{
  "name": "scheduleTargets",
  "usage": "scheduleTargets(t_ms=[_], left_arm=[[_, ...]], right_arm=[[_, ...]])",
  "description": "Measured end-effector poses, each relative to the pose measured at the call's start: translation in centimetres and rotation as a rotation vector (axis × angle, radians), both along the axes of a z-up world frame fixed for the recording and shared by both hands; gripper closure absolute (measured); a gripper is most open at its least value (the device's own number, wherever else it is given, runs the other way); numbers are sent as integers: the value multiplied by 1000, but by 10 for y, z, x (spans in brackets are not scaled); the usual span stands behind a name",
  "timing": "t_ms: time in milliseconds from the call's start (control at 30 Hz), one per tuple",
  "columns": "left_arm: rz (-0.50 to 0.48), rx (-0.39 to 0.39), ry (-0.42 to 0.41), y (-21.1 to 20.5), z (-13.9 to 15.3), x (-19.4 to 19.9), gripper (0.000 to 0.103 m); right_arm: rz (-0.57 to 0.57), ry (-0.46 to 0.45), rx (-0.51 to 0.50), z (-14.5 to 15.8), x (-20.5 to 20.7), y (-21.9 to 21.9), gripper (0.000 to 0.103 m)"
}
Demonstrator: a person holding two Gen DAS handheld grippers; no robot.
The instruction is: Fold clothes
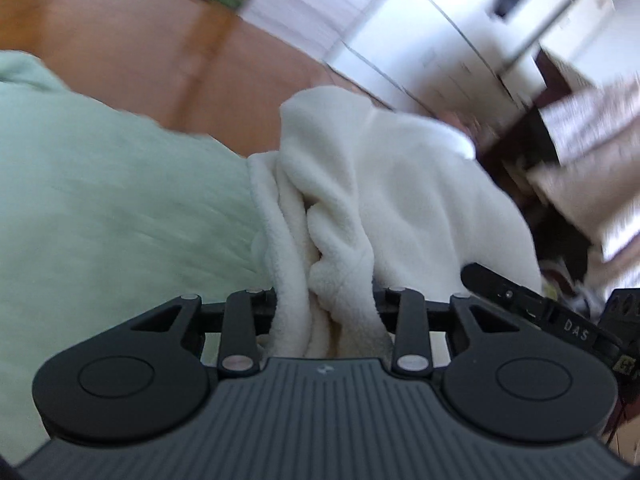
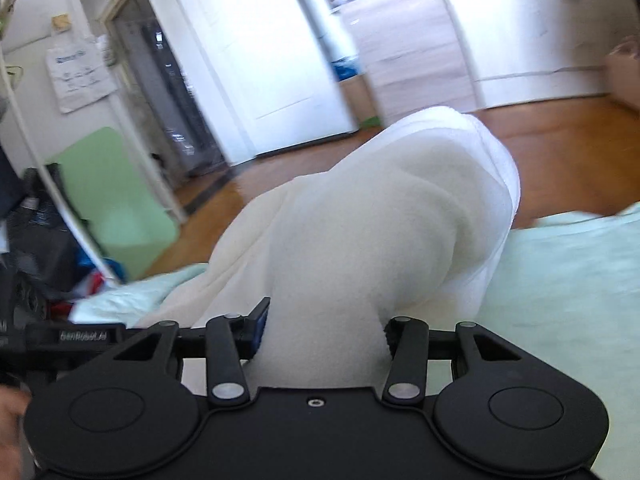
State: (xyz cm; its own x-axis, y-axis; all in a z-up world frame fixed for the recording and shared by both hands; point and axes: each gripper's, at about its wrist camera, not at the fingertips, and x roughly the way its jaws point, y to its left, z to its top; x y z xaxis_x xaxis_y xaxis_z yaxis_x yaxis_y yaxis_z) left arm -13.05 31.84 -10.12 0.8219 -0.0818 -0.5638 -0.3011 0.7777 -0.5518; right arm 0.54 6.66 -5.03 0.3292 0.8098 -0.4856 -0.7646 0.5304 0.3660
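- Lettering "DAS" shows on the black part at lower right of the left wrist view; faint lettering on the bar at lower left of the right wrist view is too blurred to read for certain.
- A pale green sheet [image 1: 100, 200] covers the surface; beyond lie a wooden floor [image 2: 560, 136] and a white door [image 2: 256, 60].
- The left gripper [image 1: 332, 304] has its jaws clamped on the bunched white fleece garment [image 1: 380, 184].
- The right gripper [image 2: 324, 332] likewise pinches the fleece, which rises to mid-frame.
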Motion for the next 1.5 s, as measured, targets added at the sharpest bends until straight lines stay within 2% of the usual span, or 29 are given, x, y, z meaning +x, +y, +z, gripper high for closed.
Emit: scheduleTargets(t_ms=[33,133,300,400,500,633,700,733,800,867,933,1000,1033,1133,1233,1300,1367,1400,1467,1500], left_arm=[[-34,12,10,-14,-5,16,71],[-116,-20,19,-46,-21,54,71],[-196,-48,9,-100,-29,94,71],[-221,-48,1,-129,-28,107,71],[-237,-17,10,-159,-27,109,71],[-231,61,29,-187,-30,128,70],[-225,80,85,-202,-47,141,67],[-247,67,151,-209,-60,149,62],[-286,20,290,-216,-85,159,61],[-240,-38,238,-209,-87,145,52],[-169,-29,191,-198,-78,132,50],[-96,-32,123,-185,-68,123,43],[-71,-38,99,-179,-64,121,39],[-93,-37,82,-167,-58,138,39],[-182,-24,62,-169,-52,168,39],[-193,-27,79,-165,-56,184,39],[-106,24,237,-162,-79,207,35],[-91,-23,262,-156,-93,211,35],[-57,-138,244,-145,-105,204,33],[-48,-151,237,-142,-105,200,33]], right_arm=[[-26,-7,-14,-3,6,-17,52],[-104,-4,-51,-13,26,-65,52],[-176,-12,-101,-14,63,-122,52],[-177,-68,-128,-4,70,-140,52],[-166,-115,-166,4,76,-152,52],[-159,-110,-222,-1,105,-152,49],[-236,-48,-307,-21,129,-161,44],[-274,-16,-350,-31,142,-166,35],[-351,47,-434,-51,166,-175,33],[-386,-8,-507,-62,161,-176,36],[-375,-92,-530,-64,140,-174,35],[-339,-150,-523,-61,117,-171,30],[-334,-149,-512,-61,109,-171,25],[-352,-100,-452,-61,93,-173,23],[-398,-64,-357,-60,85,-174,23],[-399,-75,-322,-56,87,-168,23],[-409,-97,-327,-54,99,-161,21],[-416,-108,-334,-53,106,-157,19],[-432,-115,-347,-52,126,-152,18],[-441,-99,-354,-53,141,-152,18]])
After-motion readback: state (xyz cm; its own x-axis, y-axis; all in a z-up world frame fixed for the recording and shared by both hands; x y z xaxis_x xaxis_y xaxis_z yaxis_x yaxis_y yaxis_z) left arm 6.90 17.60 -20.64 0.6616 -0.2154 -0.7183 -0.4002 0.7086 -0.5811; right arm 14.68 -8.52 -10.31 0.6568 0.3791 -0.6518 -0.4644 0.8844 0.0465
